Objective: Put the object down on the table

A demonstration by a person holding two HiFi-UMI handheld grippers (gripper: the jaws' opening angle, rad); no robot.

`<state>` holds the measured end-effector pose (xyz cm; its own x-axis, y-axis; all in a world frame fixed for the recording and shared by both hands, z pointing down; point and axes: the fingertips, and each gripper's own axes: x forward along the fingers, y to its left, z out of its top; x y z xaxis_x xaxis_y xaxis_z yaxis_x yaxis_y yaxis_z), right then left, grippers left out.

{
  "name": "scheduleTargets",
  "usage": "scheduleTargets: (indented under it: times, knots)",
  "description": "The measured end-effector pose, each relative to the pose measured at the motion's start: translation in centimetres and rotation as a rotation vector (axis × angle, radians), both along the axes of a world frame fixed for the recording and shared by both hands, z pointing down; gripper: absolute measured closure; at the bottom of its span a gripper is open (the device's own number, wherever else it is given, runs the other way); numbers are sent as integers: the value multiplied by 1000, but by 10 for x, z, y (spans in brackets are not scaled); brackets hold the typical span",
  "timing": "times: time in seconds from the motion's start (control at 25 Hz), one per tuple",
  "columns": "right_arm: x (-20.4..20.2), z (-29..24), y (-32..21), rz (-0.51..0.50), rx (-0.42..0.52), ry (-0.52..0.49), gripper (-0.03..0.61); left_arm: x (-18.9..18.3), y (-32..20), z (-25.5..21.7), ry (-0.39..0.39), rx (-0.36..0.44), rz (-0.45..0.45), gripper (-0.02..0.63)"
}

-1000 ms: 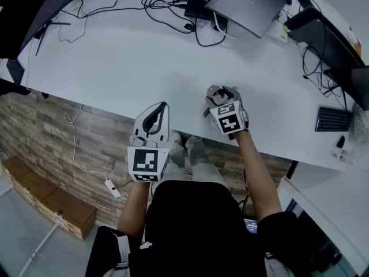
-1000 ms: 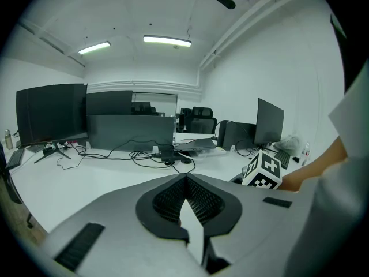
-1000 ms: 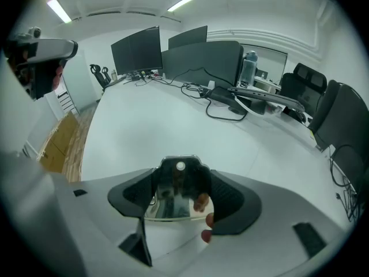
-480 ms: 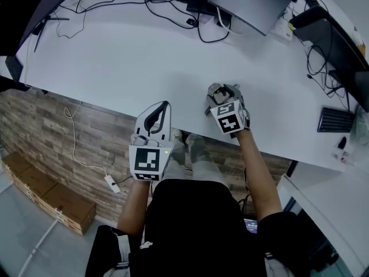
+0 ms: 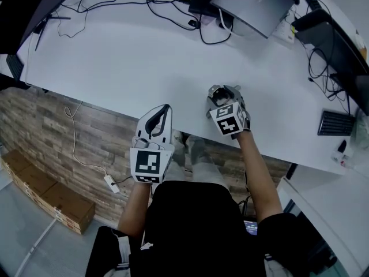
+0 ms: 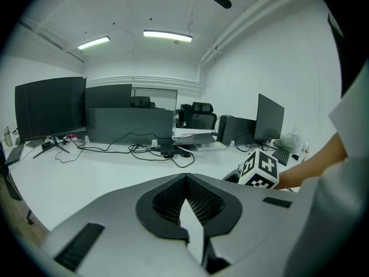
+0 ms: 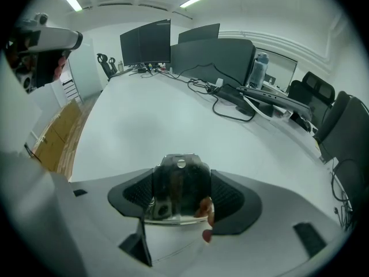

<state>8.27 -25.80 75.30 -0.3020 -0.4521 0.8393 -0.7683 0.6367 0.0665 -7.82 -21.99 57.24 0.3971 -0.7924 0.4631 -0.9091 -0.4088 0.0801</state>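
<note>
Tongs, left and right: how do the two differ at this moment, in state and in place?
1. The right tongs are shut on a shiny metal piece; the left tongs are shut on nothing.
2. The right tongs are over the white table; the left tongs reach only its near edge, with their body over the floor.

Shared: both point away from the person, and each carries a marker cube.
</note>
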Motion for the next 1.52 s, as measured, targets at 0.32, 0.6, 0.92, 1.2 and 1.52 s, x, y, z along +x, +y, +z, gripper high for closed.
scheduleTargets:
  times: [0.32,0.6,0.92,1.2,1.52]
  knots:
    - [-2,-1,-4,1,0,-17,285,-2,-2,-3,8,3,-2,601]
    - [-3,-5,-4,-1,3,-35,285,-3,-2,-4,11,1,-3,601]
    - [-4,-32,-8,23,48,-70,285,-5,-7,-18,10,28,-3,601]
    - [1,-65,-11,110,87,-114,286,-1,-11,-40,19,67,14,601]
    - [13,-110,-11,180,159,-138,346,5,-11,-65,24,108,36,601]
